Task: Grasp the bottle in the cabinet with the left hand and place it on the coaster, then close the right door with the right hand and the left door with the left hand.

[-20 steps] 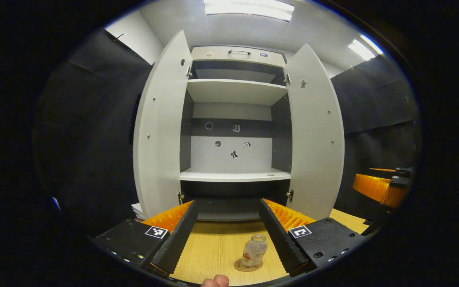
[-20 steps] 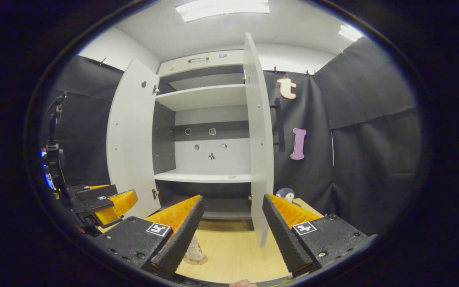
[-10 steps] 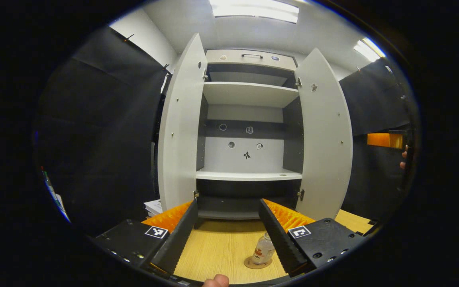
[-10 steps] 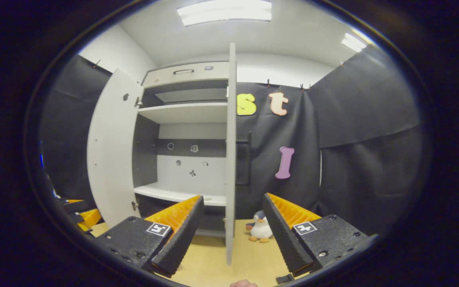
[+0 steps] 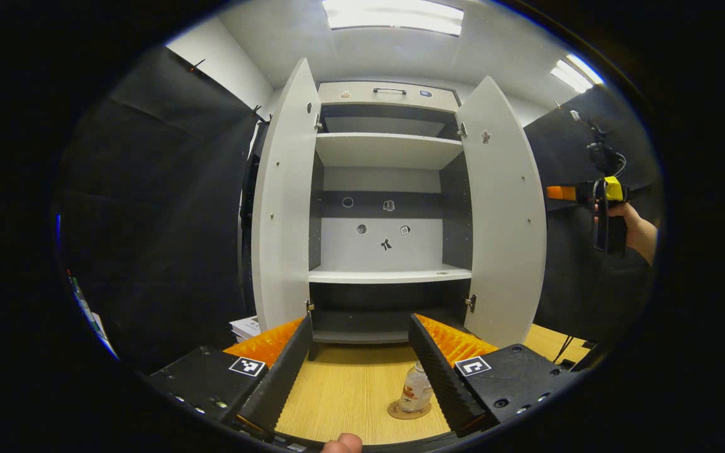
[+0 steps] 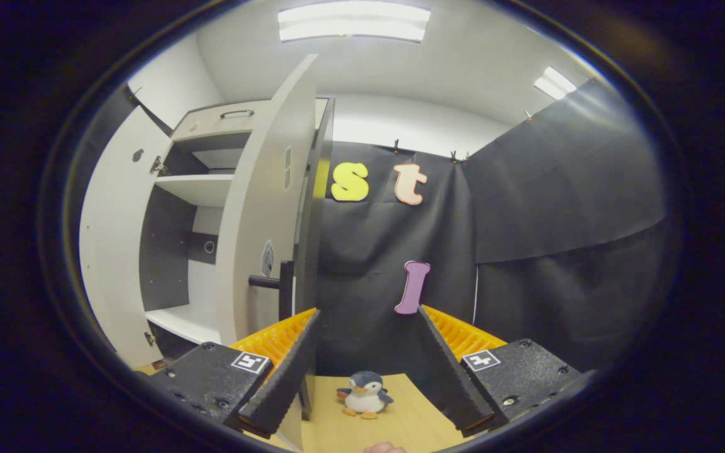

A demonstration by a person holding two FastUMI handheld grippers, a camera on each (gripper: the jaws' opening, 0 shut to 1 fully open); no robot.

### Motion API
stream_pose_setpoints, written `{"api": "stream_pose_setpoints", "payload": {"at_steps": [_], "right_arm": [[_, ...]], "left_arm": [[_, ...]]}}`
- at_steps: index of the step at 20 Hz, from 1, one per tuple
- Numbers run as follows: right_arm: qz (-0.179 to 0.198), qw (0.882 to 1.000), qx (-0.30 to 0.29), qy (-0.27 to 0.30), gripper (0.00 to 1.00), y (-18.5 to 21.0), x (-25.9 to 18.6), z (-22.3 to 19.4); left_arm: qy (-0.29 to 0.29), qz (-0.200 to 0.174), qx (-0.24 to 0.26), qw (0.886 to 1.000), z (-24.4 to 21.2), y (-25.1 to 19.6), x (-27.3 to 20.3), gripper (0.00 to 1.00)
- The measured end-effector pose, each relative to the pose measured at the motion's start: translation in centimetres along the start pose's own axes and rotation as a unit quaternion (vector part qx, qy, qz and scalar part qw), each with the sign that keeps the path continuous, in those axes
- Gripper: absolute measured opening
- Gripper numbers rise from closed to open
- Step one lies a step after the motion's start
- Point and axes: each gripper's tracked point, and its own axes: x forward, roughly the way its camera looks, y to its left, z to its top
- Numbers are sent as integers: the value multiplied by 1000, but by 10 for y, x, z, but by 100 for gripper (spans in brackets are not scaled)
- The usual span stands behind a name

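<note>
Bottle (image 5: 415, 394) half behind a finger

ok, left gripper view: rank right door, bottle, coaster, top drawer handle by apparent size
1. Right door, by far the largest.
2. Bottle.
3. Coaster and drawer handle look close; the handle is much farther away and the bottle covers part of the coaster, so no ranking between them.

Both white doors of the tall white cabinet (image 5: 387, 189) stand open. A small clear glass bottle (image 5: 414, 395) sits on a round brown coaster (image 5: 408, 411) on the near wooden table (image 5: 350, 390), between the left gripper's (image 5: 362, 371) parted fingers.
</note>
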Motion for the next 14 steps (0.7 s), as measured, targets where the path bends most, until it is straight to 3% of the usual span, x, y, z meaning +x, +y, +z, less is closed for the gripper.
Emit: {"api": "stream_pose_setpoints", "payload": {"at_steps": [5, 6, 9, 14], "right_arm": [[9, 1000, -2, 5, 97, 3, 12, -6], [8, 1000, 4, 4, 96, 3, 12, -6], [6, 1000, 18, 6, 96, 5, 10, -16], [10, 1000, -3, 10, 95, 13, 7, -19]], "left_arm": [[13, 1, 0, 1000, -7, -1, 2, 97], [14, 1, 1, 1000, -7, -2, 2, 94], [15, 0, 1, 1000, -10, -3, 5, 97], [15, -7, -6, 1000, -12, -6, 10, 94]]}}
